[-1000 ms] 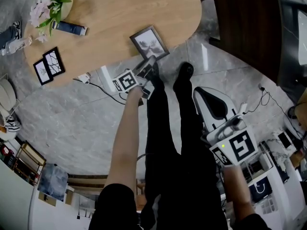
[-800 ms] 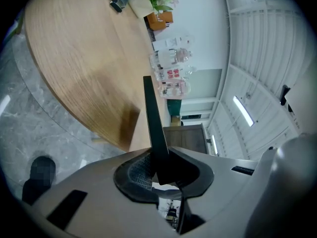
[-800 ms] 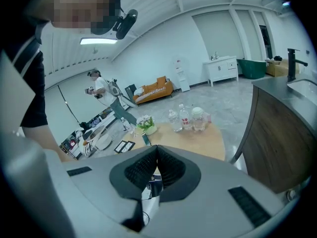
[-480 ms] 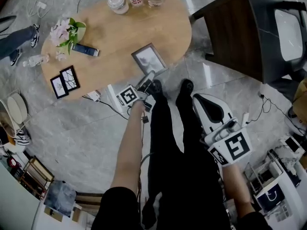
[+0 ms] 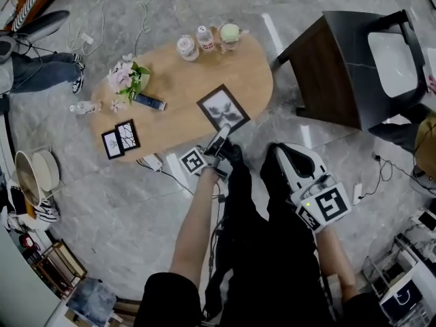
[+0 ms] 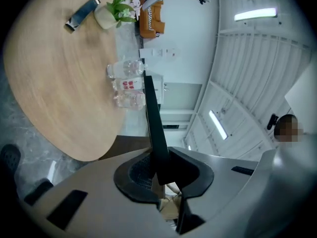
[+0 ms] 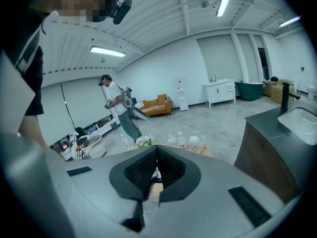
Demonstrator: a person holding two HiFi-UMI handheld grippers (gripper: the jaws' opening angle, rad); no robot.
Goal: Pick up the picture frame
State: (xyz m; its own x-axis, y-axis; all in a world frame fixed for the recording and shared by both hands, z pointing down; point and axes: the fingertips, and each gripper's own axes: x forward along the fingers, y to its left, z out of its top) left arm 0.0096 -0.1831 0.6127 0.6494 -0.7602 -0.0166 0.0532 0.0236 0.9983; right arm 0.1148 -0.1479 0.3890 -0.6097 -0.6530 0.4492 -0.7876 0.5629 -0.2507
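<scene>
The picture frame (image 5: 223, 107), black-edged with a grey print, hangs over the near edge of the oval wooden table (image 5: 184, 87). My left gripper (image 5: 216, 144) is shut on its near edge. In the left gripper view the frame (image 6: 152, 118) shows edge-on as a dark slat running out from between the pads of the left gripper (image 6: 161, 170), above the tabletop. My right gripper (image 5: 285, 154) is lower right, over the floor beside the person's legs. In the right gripper view the right gripper (image 7: 156, 170) has its pads together with nothing between them.
On the table stand two small black frames (image 5: 121, 138), a flower vase (image 5: 129, 79), a dark tube (image 5: 148, 101) and bottles (image 5: 204, 38). A dark cabinet with a sink (image 5: 340, 67) is at the right. A power strip with cables (image 5: 151, 162) lies on the floor. Another person (image 5: 41, 67) stands far left.
Both grippers have risen, the left one lifting the picture frame with it. The head view now looks from higher up and takes in the whole table.
</scene>
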